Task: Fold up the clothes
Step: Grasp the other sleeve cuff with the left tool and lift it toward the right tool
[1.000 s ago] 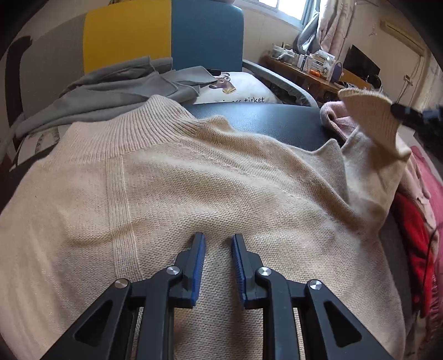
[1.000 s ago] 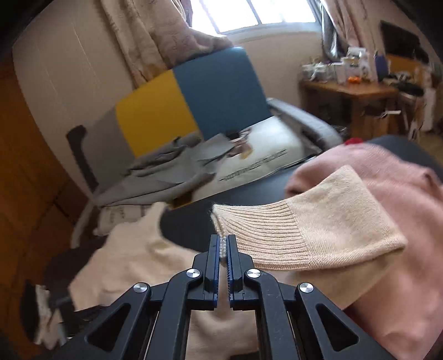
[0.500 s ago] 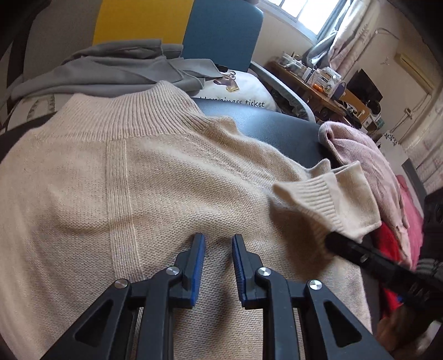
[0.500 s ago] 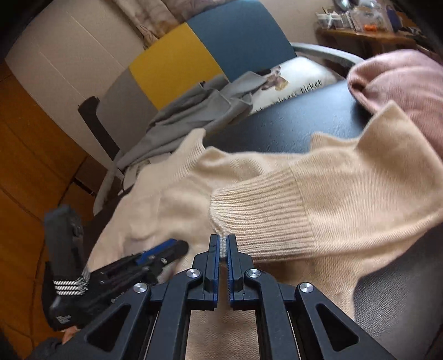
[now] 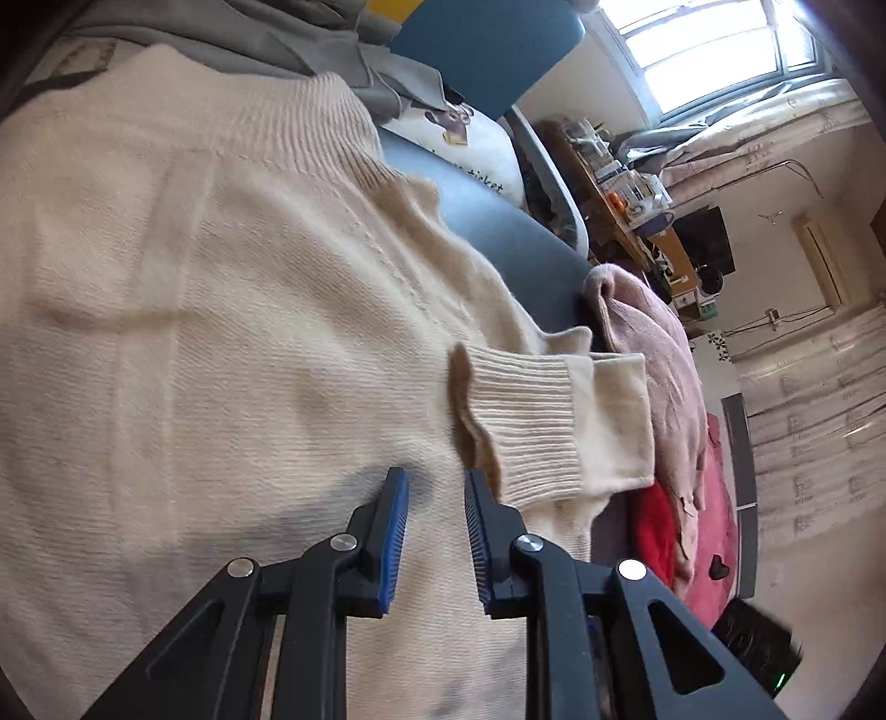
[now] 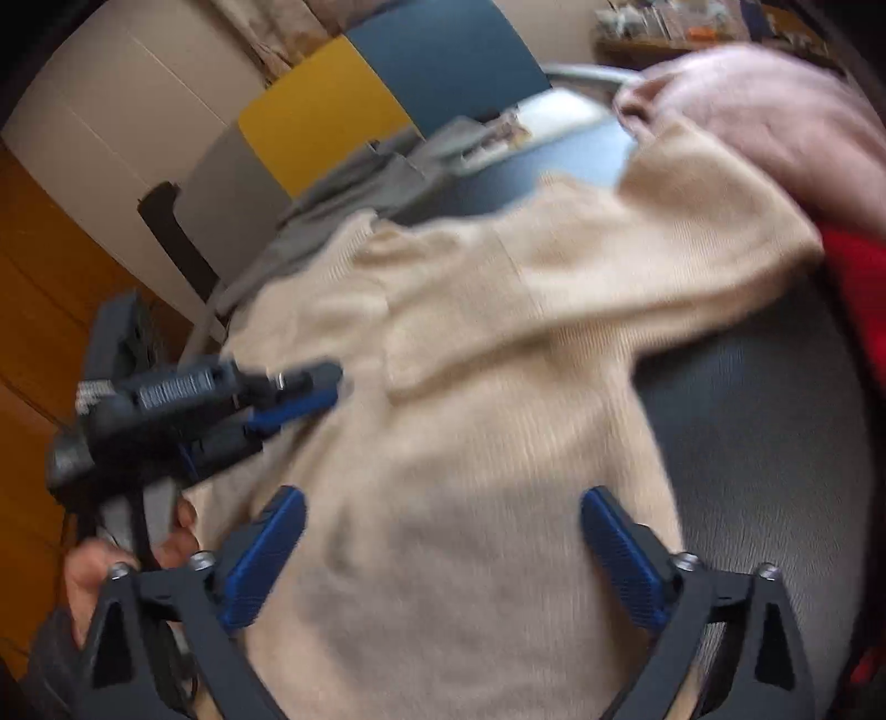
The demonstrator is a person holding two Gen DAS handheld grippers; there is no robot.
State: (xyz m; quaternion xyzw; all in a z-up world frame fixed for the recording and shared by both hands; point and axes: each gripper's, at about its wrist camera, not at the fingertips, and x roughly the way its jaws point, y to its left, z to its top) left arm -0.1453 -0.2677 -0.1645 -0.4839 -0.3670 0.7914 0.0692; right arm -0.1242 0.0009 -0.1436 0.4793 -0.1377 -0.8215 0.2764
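We see the beige sweater [image 5: 232, 332] spread flat across a dark round table [image 5: 515, 249], its ribbed collar toward the table's far edge, where a grey garment [image 5: 288, 50] lies. One sleeve [image 5: 554, 421] is folded back over the body, its ribbed cuff lying on the knit just ahead of the left gripper [image 5: 436, 487]. That gripper hovers low over the sweater's middle, its blue-padded fingers a narrow gap apart with nothing between them. The right gripper [image 6: 443, 515] stands over the sweater's near part, jaws spread wide and empty, the cloth directly beneath. A pink garment [image 5: 653, 354] and a red one [image 5: 653, 526] are heaped at the table's right edge, touching the folded sleeve. The right wrist view is blurred.
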